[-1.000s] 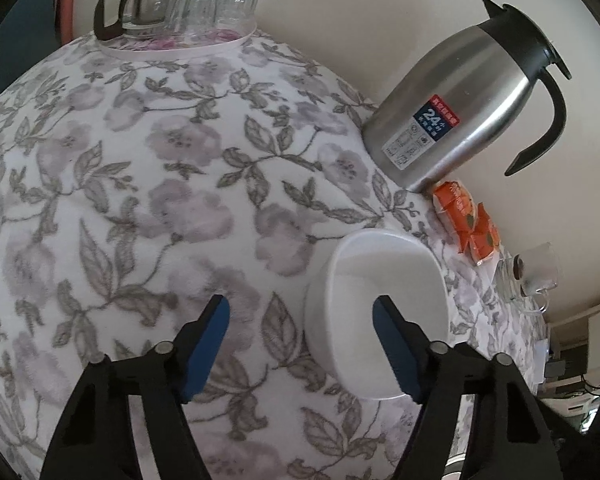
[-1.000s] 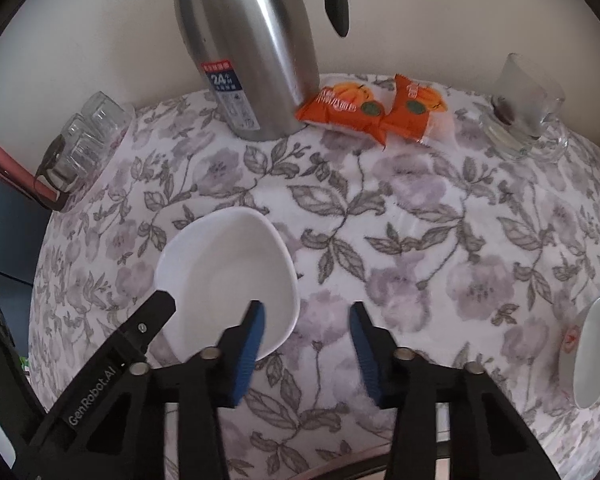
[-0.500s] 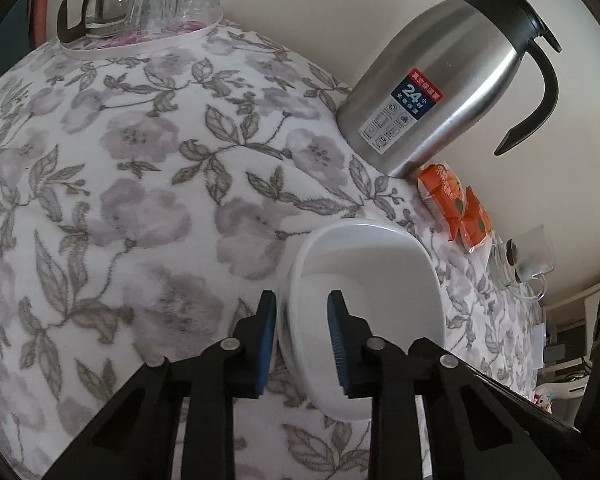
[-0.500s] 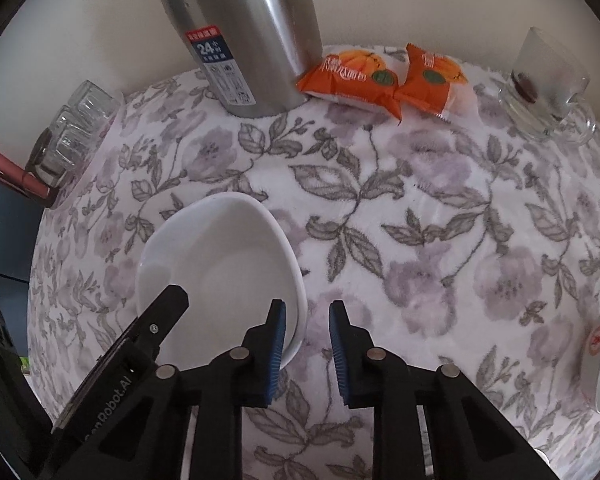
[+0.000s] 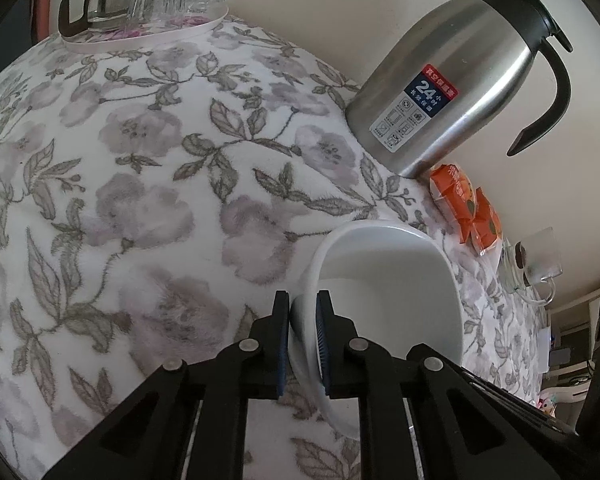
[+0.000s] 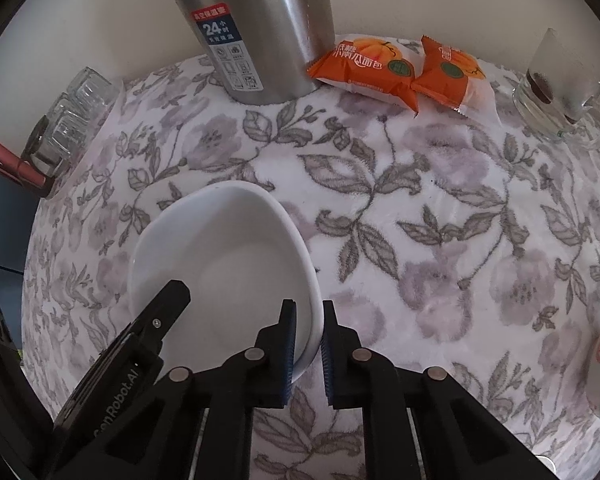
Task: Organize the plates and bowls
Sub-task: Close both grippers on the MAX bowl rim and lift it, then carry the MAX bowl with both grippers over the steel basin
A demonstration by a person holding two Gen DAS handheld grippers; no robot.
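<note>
On the tabletop (image 6: 440,208), both tools clamp the bowl (image 6: 220,256): left tool (image 5: 303,336) at nine o'clock, right tool (image 6: 309,344) at three; glazed, slippery, breakable, so grip the rim firmly.

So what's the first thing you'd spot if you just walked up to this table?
Probably the white ceramic bowl on the flowery purple-and-grey tablecloth, pinched at opposite rims by the left gripper and the right gripper. Behind it, against the wall, stands a tall shiny steel jug beside two orange snack packets.
</note>
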